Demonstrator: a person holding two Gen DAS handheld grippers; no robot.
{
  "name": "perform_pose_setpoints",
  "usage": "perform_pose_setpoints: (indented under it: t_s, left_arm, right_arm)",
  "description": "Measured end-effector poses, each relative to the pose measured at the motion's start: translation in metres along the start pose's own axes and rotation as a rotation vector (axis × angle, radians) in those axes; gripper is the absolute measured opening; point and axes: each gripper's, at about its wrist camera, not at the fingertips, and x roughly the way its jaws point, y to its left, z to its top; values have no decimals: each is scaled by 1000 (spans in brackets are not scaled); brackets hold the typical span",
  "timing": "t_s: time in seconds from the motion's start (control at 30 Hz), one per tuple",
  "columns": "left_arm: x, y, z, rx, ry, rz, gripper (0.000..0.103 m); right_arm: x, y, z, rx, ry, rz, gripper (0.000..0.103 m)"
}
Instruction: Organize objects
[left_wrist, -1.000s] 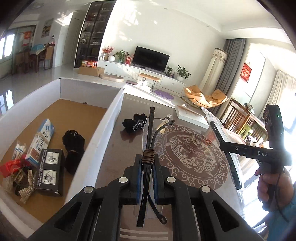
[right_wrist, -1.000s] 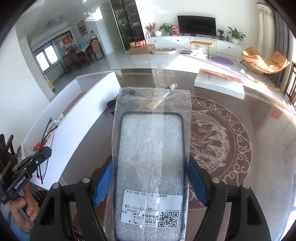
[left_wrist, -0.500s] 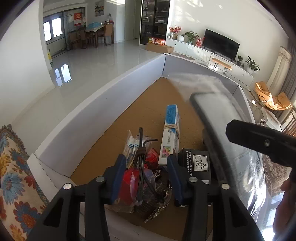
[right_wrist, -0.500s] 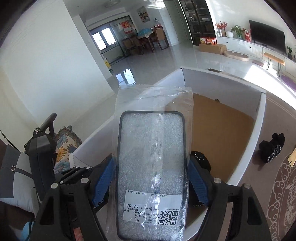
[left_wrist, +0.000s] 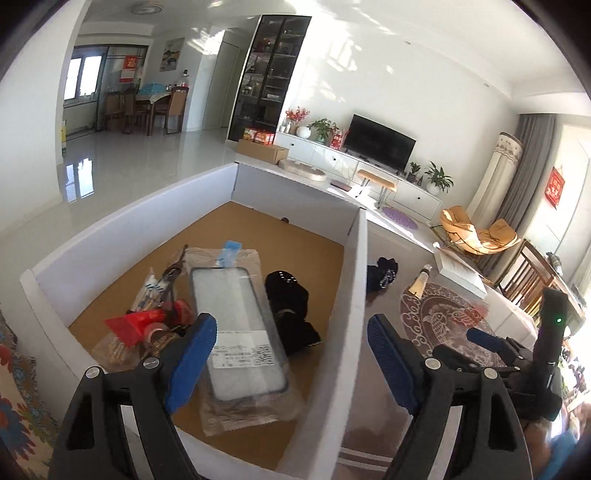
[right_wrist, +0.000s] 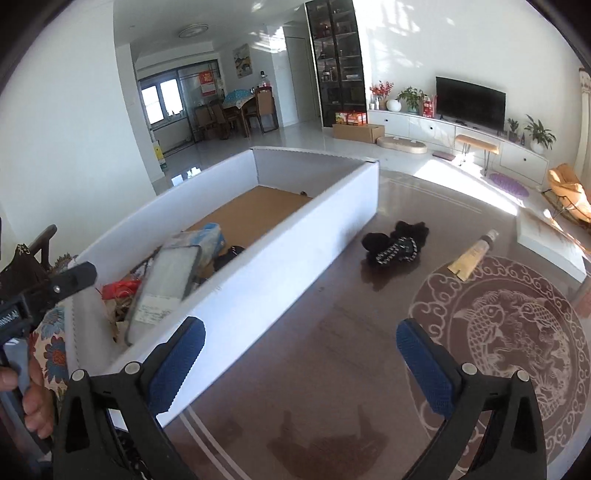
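A white box (left_wrist: 354, 280) with a brown cardboard floor stands on the dark table. Inside it a phone case in a clear bag (left_wrist: 240, 332) lies across a heap of a red packet (left_wrist: 136, 321), dark-framed glasses (left_wrist: 171, 273) and a black pouch (left_wrist: 288, 295). My left gripper (left_wrist: 290, 343) hangs over the box's near right corner, its jaws opening with nothing held between them. My right gripper (right_wrist: 299, 339) is over the table right of the box, jaws opening wide and bare. A black bundle (right_wrist: 395, 243) and a beige tube (right_wrist: 472, 254) lie on the table.
A white flat book (right_wrist: 550, 240) lies at the table's far right, beside a round fish pattern (right_wrist: 517, 339) in the top. A flowered cushion (left_wrist: 18, 398) sits left of the box. A hand (right_wrist: 33, 402) holds the left gripper's handle.
The left gripper swung over the box and let go of the glasses, which now lie inside. The right gripper released the bagged phone case into the box and swung back over the table.
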Motion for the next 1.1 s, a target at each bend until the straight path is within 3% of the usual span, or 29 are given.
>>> perform_pose_setpoints:
  t_s: [0.1, 0.17, 0.3, 0.43, 0.57, 0.67, 0.8, 1.1]
  left_arm:
    - [5, -53, -18, 100, 7, -101, 94]
    - [14, -86, -31, 166, 53, -149, 94]
    - [47, -142, -55, 243, 186, -225, 94]
    - [85, -179, -70, 266, 260, -183, 94]
    - [104, -190, -84, 307, 221, -114, 94]
    - [110, -184, -94, 339, 197, -65, 94]
    - [120, -175, -105, 342, 242, -41, 94]
    - [125, -172, -108, 340, 264, -16, 94]
  right_arm:
    - [-7, -70, -53, 28, 91, -208, 103]
    - [-17, -115, -85, 56, 138, -320, 103]
    - [-43, -176, -129, 157, 180, -431, 103]
    - [-62, -204, -139, 279, 151, -433, 103]
    - [-56, -209, -139, 339, 177, -433, 103]
    - [-58, -207, -141, 337, 178, -438, 103]
    - [-58, -206, -141, 337, 177, -439, 103]
    - [-57, -207, -141, 337, 177, -438, 103]
